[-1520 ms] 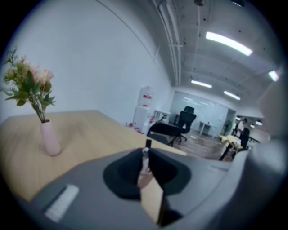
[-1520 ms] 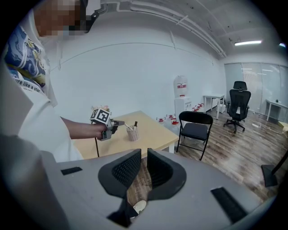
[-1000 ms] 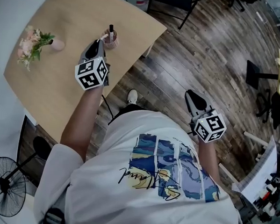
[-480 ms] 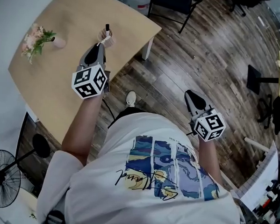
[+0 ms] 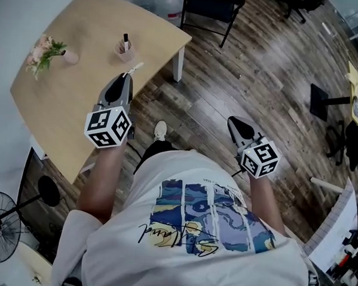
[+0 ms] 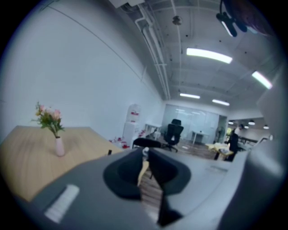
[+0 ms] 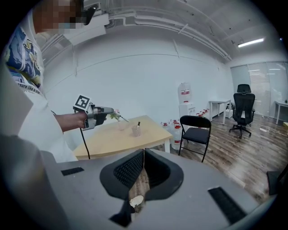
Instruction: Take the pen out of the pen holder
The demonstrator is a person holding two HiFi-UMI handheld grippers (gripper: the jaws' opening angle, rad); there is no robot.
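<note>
Drawn back from the small pinkish cup-shaped pen holder (image 5: 123, 50) since a second ago: left claw (image 5: 130, 77), then right against that holder, now apart from it on the person's side. Pinching a pale slim pen (image 5: 135, 68) at the tips, lifted out of the holder and held above the light wooden surface (image 5: 61, 97) near its edge. Left standing in the holder: a dark, black-capped pen (image 5: 125, 40). Left of the holder, unmoved on the surface: a small pink vase of flowers (image 5: 70, 57). Well to the holder's right, over the dark plank floor (image 5: 231, 64): right claw (image 5: 231, 120), pressed together on nothing, much as before.
</note>
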